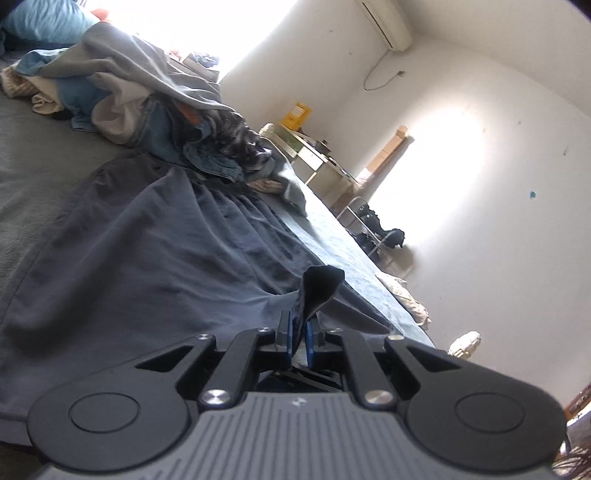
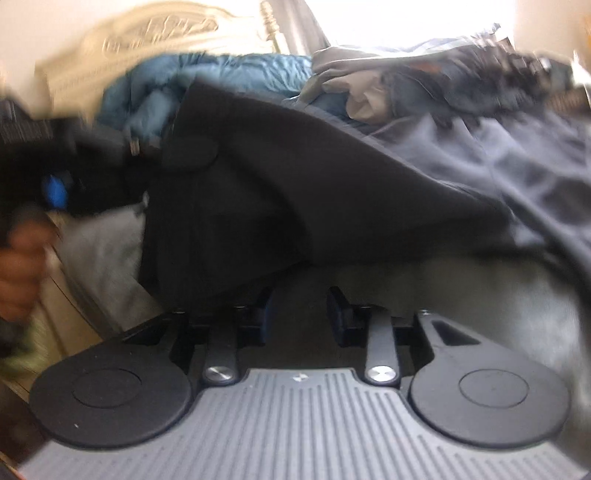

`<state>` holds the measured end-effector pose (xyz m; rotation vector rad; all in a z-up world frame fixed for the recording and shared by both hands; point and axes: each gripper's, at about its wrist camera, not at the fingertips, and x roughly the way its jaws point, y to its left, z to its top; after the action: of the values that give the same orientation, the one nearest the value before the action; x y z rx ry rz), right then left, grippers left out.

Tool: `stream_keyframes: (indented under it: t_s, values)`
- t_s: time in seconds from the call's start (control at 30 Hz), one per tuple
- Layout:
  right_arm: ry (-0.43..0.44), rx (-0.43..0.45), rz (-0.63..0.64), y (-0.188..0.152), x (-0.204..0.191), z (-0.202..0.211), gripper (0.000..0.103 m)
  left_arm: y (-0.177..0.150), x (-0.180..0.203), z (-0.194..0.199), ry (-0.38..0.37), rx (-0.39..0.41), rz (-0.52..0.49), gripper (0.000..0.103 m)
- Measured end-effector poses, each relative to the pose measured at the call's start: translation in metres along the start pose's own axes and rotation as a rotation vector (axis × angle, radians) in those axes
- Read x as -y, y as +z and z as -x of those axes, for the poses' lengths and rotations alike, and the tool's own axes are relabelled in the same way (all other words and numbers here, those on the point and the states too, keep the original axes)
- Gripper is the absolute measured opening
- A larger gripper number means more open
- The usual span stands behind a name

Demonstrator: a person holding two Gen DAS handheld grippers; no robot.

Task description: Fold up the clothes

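Left wrist view: left claw (image 1: 299,341) pinches the dark garment's (image 1: 155,236) corner; right claw (image 2: 301,314) gapes empty.

Dark navy garment (image 1: 155,236) spread wrinkled across the bed, one corner lifted.

The right wrist view is smeared with motion blur. A hand (image 2: 18,273) at its left edge is cut off and shapeless. The dark garment (image 2: 295,192) covers the bed beneath it. In the left wrist view, glare whites out the window (image 1: 207,26).
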<state>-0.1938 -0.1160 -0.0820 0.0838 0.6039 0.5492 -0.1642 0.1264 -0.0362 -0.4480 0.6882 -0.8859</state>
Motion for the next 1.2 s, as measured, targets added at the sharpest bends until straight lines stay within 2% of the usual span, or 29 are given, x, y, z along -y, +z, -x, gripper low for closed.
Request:
stream_keyframes:
  t_s: [0.1,0.2,0.27,0.37,0.43,0.5,0.63,0.73,0.8,0.87,0.9,0.93,0.97,1.07,1.13,1.2]
  values:
    - [-0.082,0.017,0.144,0.002,-0.017,-0.016,0.023,0.001,0.004,-0.002,-0.015,-0.010,-0.003,0.007]
    - [-0.095,0.108,0.331,-0.003,-0.037,-0.018,0.021,0.002,0.007,-0.002,-0.021,-0.011,-0.010,0.007]
    - [-0.052,0.218,0.478,-0.015,-0.053,-0.004,0.021,0.003,0.006,-0.001,-0.027,-0.010,-0.009,0.007]
    - [0.056,0.394,0.669,-0.041,-0.073,0.031,0.021,0.004,0.004,0.001,-0.027,-0.008,0.000,0.007]
    - [0.073,0.424,0.754,-0.059,-0.079,0.046,0.020,0.003,0.001,0.002,-0.025,-0.010,0.007,0.007]
    - [0.038,0.377,0.802,-0.071,-0.077,0.046,0.020,0.002,0.001,0.002,-0.022,-0.013,0.012,0.007]
    - [-0.096,0.271,0.712,-0.060,-0.054,0.019,0.020,-0.001,0.003,0.000,-0.022,-0.025,0.017,0.007]
    - [-0.192,0.282,0.687,-0.042,-0.050,0.004,0.020,-0.004,0.007,-0.003,-0.028,-0.036,0.017,0.007]
    - [-0.169,0.336,0.729,-0.038,-0.059,0.009,0.020,-0.008,0.008,-0.004,-0.036,-0.046,0.016,0.007]
    - [-0.095,0.384,0.777,-0.045,-0.063,0.020,0.020,-0.015,0.008,-0.006,-0.046,-0.061,0.012,0.009]
    - [-0.062,0.394,0.798,-0.051,-0.065,0.029,0.020,-0.022,0.008,-0.007,-0.052,-0.078,0.006,0.012]
    - [-0.048,0.393,0.812,-0.060,-0.065,0.038,0.020,-0.030,0.007,-0.009,-0.060,-0.101,0.001,0.021]
    - [-0.046,0.375,0.814,-0.071,-0.062,0.046,0.020,-0.039,0.006,-0.011,-0.064,-0.128,-0.006,0.031]
    - [-0.059,0.264,0.736,-0.102,-0.043,0.069,0.020,-0.073,0.004,-0.016,-0.067,-0.224,-0.027,0.041]
    - [-0.095,0.190,0.638,-0.114,-0.022,0.080,0.020,-0.095,0.002,-0.019,-0.069,-0.289,-0.041,0.044]
    - [-0.131,0.156,0.504,-0.115,0.002,0.093,0.022,-0.109,-0.004,-0.014,-0.048,-0.300,-0.027,0.044]
